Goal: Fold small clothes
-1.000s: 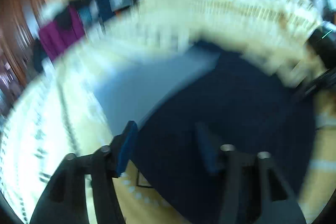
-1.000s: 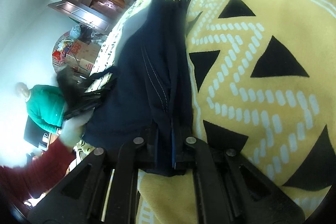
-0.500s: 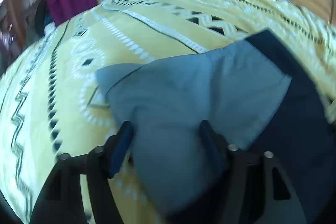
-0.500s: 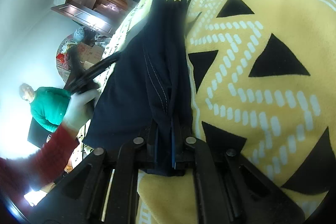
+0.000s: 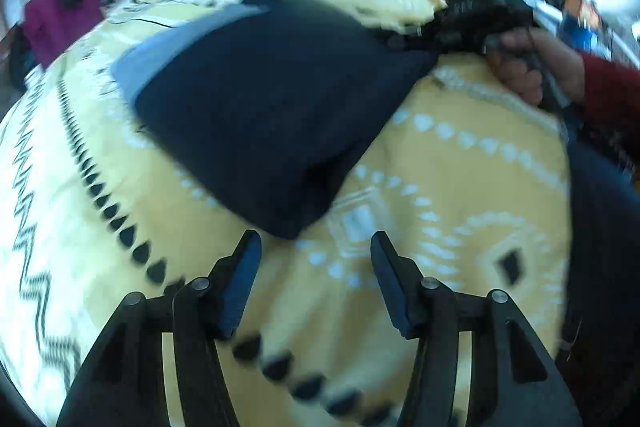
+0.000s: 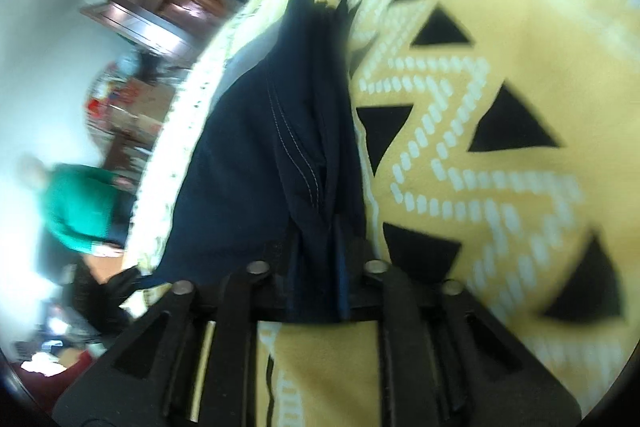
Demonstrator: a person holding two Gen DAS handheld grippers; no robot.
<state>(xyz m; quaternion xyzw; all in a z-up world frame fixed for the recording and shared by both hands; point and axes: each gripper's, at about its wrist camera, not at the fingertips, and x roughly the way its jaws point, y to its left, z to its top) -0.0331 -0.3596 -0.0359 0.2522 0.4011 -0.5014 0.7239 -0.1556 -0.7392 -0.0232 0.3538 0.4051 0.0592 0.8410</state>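
1. Left wrist view shows us the left gripper (image 5: 316, 247) with its 2 fingers spread wide and nothing between them, hovering over the yellow patterned blanket (image 5: 460, 195).
2. We see the dark navy garment (image 5: 272, 107) lying folded on the blanket just ahead of those fingertips, a grey-blue layer (image 5: 160, 55) showing at its far left edge.
3. At the garment's far right corner we see the right gripper (image 5: 472, 15), held by a hand (image 5: 528, 63) in a dark red sleeve (image 5: 612, 95).
4. From the right wrist view, we find the right gripper (image 6: 316, 267) clamped tight on a bunched edge of the garment (image 6: 280, 115), which stretches away across the blanket (image 6: 520, 67).
5. We also see a person in a green top (image 6: 80, 207) at the left, blurred.
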